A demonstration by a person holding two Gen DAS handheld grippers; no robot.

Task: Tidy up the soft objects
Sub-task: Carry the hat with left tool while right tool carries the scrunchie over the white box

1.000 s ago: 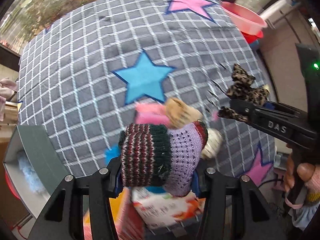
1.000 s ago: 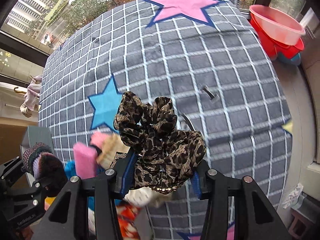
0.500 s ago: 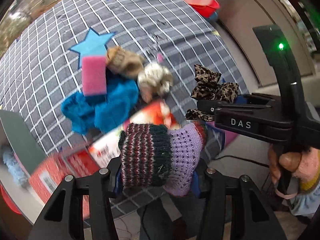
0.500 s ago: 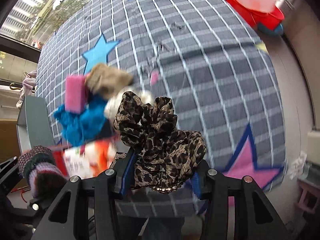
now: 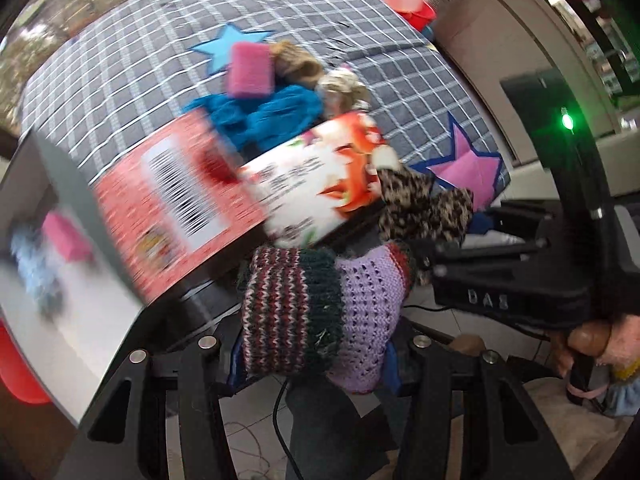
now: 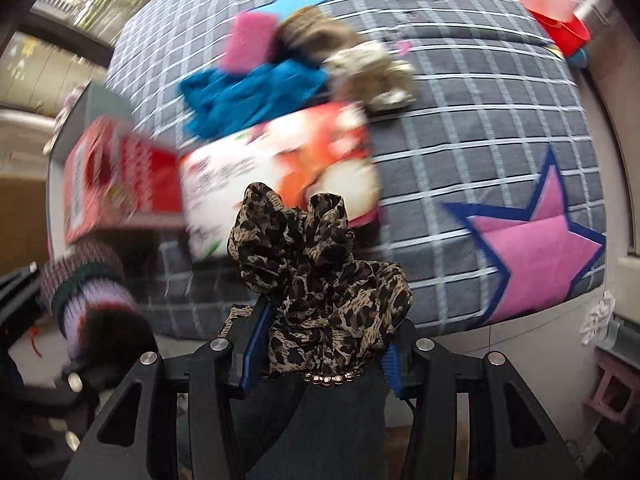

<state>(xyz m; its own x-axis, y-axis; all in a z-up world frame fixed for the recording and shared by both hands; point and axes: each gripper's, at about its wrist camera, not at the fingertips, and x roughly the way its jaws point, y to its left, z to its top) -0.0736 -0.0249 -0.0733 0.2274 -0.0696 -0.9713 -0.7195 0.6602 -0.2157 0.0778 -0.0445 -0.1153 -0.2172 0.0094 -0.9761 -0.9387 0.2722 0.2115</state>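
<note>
The knitted piece point(image 5: 320, 312), striped dark red, green and lilac, sits low in the centre of the left wrist view, pinched between the fingers of the left gripper point(image 5: 316, 356), whose jaws are closed narrow against its two sides; in the right wrist view the same piece shows at the lower left edge. The leopard-print scrunchie point(image 6: 316, 292) fills the lower middle of the right wrist view, clamped in the right gripper point(image 6: 320, 360), its jaws drawn in on the fabric with folds standing up above the fingers; in the left wrist view that scrunchie appears right of centre, just above the knitted piece, at the tip of the black tool.

Above both held things lies a pile, blurred in both views; a blue knitted cloth point(image 5: 264, 116) lies in the upper middle, a pink sponge-like block point(image 5: 250, 68) rests on its upper edge, a tan fluffy item point(image 5: 296, 64) lies just beside the block, and a pale speckled soft item point(image 5: 344, 88) lies to the right of the cloth. Below the cloth a red printed box point(image 5: 172, 208) and a white and orange printed packet point(image 5: 316, 184) overlap each other. All rest on a grey checked cover point(image 6: 500, 92) with pink and blue stars. At the left edge of the left wrist view an open grey bin point(image 5: 68, 328) holds a pale blue fluffy thing and a pink block; red and pink basins point(image 6: 548, 12) stand at the upper right of the right wrist view.
</note>
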